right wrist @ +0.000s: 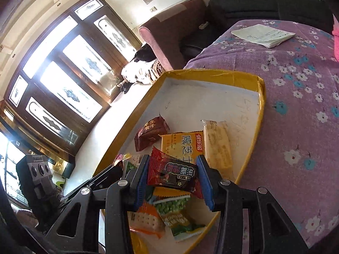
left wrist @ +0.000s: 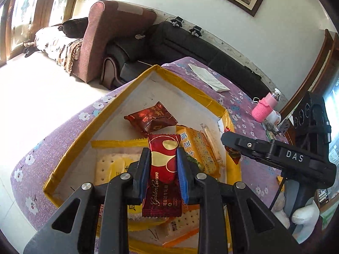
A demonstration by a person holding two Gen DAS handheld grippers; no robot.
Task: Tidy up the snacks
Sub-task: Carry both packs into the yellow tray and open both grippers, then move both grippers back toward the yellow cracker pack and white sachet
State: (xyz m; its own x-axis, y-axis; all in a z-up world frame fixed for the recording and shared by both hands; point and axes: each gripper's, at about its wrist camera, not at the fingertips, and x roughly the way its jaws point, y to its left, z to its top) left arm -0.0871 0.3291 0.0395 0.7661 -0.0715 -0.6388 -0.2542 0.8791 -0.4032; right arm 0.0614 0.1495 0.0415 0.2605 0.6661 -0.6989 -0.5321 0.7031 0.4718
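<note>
Hovering over the shallow yellow-rimmed tray [left wrist: 125,93], the left gripper [left wrist: 163,169] has its blue ribbed pads clamped on a glossy red-and-gold candy wrapper [left wrist: 163,175], a long flat packet with crimped ends, held lengthwise between the jaws. Above the same tray the right gripper [right wrist: 172,175] pinches a crinkly dark red sachet [right wrist: 172,174] with a black label, held crosswise.

Inside the tray, on its scuffed white cardboard floor, lie a puffy maroon foil packet [left wrist: 151,118] toward the far corner, a flat yellow cracker pack [right wrist: 182,146] beside it, a pale rectangular wafer bar in clear film [right wrist: 217,146] just to that pack's right, and a green-patterned pouch [right wrist: 175,213] and perforated crackers in orange-trimmed wrap [right wrist: 146,220] at the near end.

The tray sits on a coarse purple flowered cloth [right wrist: 296,105]; beyond the tray on the cloth lies folded white paper [right wrist: 262,34].
</note>
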